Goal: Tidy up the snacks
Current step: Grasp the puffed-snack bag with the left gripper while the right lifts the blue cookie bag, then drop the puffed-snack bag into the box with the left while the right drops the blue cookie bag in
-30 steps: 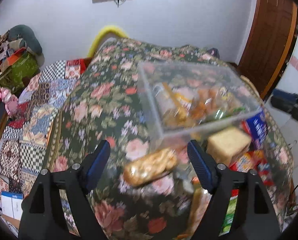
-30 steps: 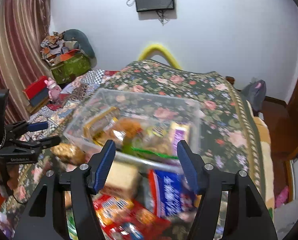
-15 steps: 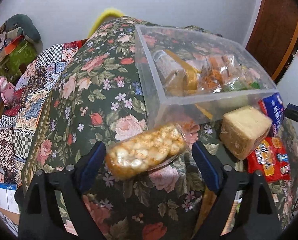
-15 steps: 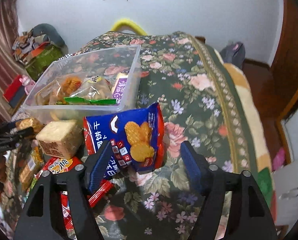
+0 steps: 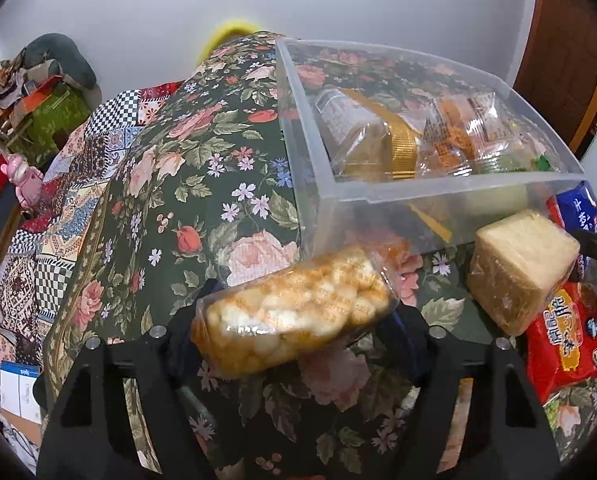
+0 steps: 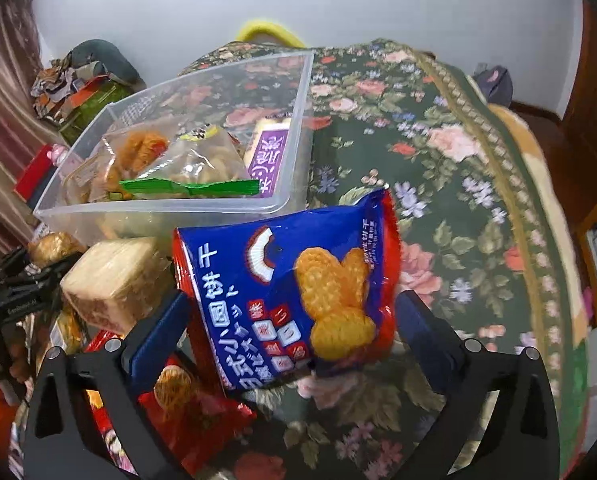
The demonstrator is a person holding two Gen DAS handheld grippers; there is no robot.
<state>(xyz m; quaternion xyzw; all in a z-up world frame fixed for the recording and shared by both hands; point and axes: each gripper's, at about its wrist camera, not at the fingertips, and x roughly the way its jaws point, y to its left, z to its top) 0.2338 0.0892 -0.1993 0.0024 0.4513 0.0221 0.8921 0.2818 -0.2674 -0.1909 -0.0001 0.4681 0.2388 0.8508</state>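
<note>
Popcorn pack (image 5: 294,312) seemingly hiding fingertips

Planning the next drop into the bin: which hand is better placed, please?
Left: left tongs have just been closing and seem to grip the puffed snack pack by the bin; the right tongs, just opening, only straddle the blue bag.

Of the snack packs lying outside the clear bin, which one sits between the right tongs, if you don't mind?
The blue biscuit bag, printed with golden biscuits; the tan block and red packs lie off to its left.
</note>
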